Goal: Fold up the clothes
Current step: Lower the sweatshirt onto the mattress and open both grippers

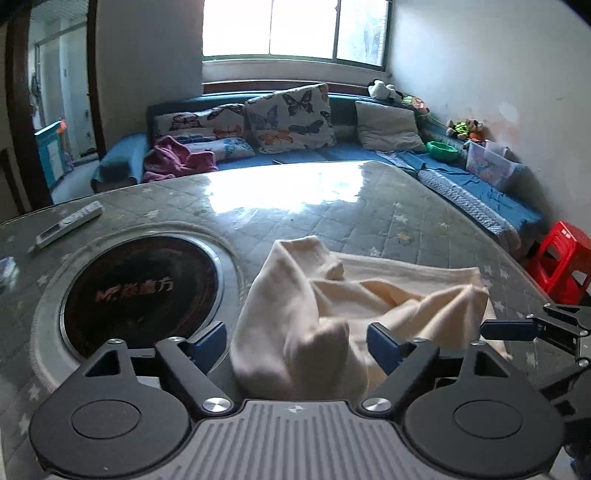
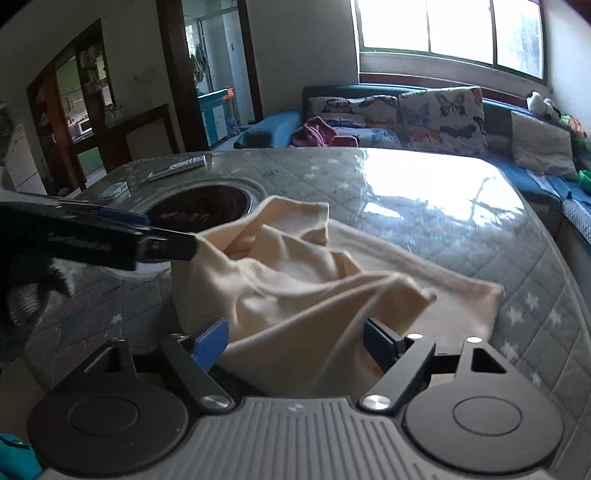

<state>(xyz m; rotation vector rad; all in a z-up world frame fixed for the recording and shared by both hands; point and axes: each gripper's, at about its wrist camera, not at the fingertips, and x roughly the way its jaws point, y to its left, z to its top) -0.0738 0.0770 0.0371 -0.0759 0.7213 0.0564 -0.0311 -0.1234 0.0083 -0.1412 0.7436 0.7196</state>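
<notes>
- The cream garment [image 1: 325, 306] lies crumpled on the near part of the quilted table [image 1: 332, 218], bunched into ridges and folds, with one flatter layer spreading away toward the table's right edge.
- The left gripper [image 1: 297, 343] has its blue-padded fingers spread wide on either side of a raised hump of the cloth; the fabric sits in the gap, and neither pad visibly presses it.
- The right gripper [image 2: 295, 341] is likewise spread wide, its pads flanking the near edge of the garment, with cloth lying between and under them.
- In the right wrist view, the left gripper reaches in from the left, its tip at the garment's left edge.
- Just left of the garment, a round black cooktop [image 1: 140, 291] is set into the table inside a raised padded ring; the cloth's left fold sits right beside that ring.
- Farther left, near the table's edge, a grey remote control [image 1: 68, 223] lies well apart from the cloth.
- Behind the table runs a blue sofa [image 1: 122, 158] with butterfly-print cushions [image 1: 288, 118], a pink garment [image 1: 173, 158] heaped on its left end, a plain grey pillow [image 1: 388, 125], and stuffed toys [image 1: 384, 88] in the corner.
- A green bowl [image 1: 441, 149] and a clear plastic bin [image 1: 487, 164] sit on the sofa's right wing.
- A red stool [image 1: 557, 258] stands on the floor beside the table's right edge.
- A bright window [image 1: 295, 27] throws glare across the far tabletop.
</notes>
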